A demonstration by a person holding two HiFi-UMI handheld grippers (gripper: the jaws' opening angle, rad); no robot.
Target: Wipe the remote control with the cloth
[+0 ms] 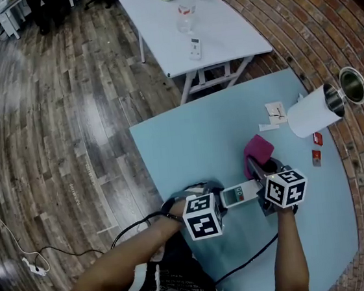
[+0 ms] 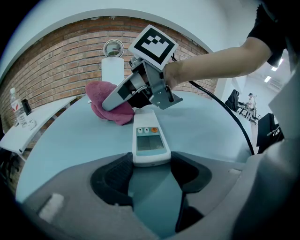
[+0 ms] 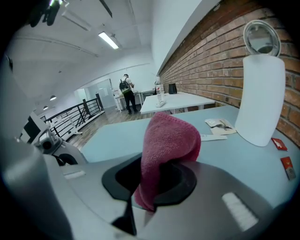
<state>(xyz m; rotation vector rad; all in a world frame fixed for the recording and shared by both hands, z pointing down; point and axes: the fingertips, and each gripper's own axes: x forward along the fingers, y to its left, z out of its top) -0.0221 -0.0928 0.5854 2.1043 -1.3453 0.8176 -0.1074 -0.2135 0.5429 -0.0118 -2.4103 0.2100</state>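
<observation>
Pale blue laminate covers the desk (image 1: 188, 141) I'm working over. At the left, my left tool (image 2: 151, 171) has its jaws set fairly wide and closed on the near end of a white plastic remote control (image 2: 149, 140) with a small grey screen and an orange button. The black pads press the remote's two sides, and the rest of it reaches away from me, low over the desk, buttons facing up.

To the right, my right tool (image 3: 154, 180) is clamped on a pink terry cloth (image 3: 168, 140) – the fabric is pinched between the jaws and bulges up over them in a soft fold. From the left gripper view, that tool lies across the far end of the remote, with the cloth bunched on the desk just beside that end; whether cloth and remote touch I cannot tell.

Further right, near the brick wall, lie a few white paper slips (image 1: 274, 113), then a white paper towel roll (image 1: 312, 112) on a shiny metal holder – and two small red packets (image 1: 316, 139) beside it.
</observation>
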